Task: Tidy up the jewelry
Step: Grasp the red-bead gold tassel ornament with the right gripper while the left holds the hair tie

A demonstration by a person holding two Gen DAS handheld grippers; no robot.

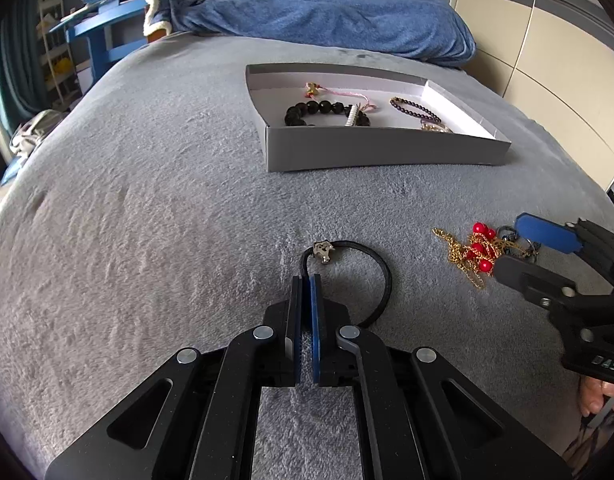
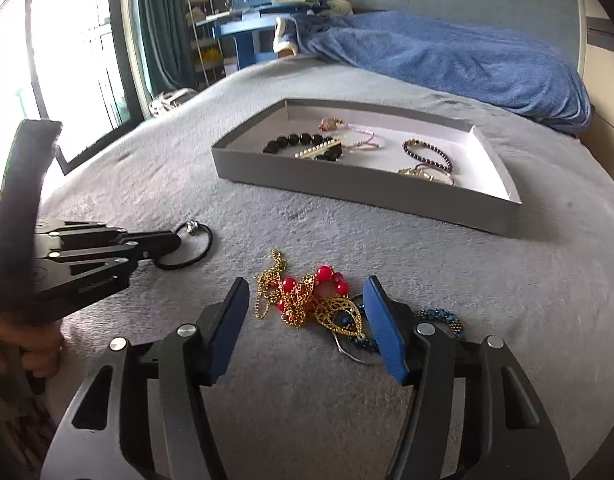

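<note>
While the black cord bracelet [image 1: 349, 280] is pinched by the shut left gripper [image 1: 305, 280] near the bed's [image 1: 147, 220] front, the right gripper [image 2: 307, 312], jaws half-wide w/ nothing pressed, straddles the tangled gold chain [image 2: 307, 304]; neighbouring pieces could be dragged along, far from the tray [image 2: 367, 196].

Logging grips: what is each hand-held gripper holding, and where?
Left hand-held gripper: shut on the black cord bracelet, beside its charm. Right hand-held gripper: nothing.

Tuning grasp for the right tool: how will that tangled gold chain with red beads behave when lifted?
Likely floppy: the gold chain with red beads lies in loose loops on the grey blanket, so it should dangle. It is tangled with the gold leaf pendant and blue beaded piece, which may come up together. The fine links might snag the plush fabric.
</note>
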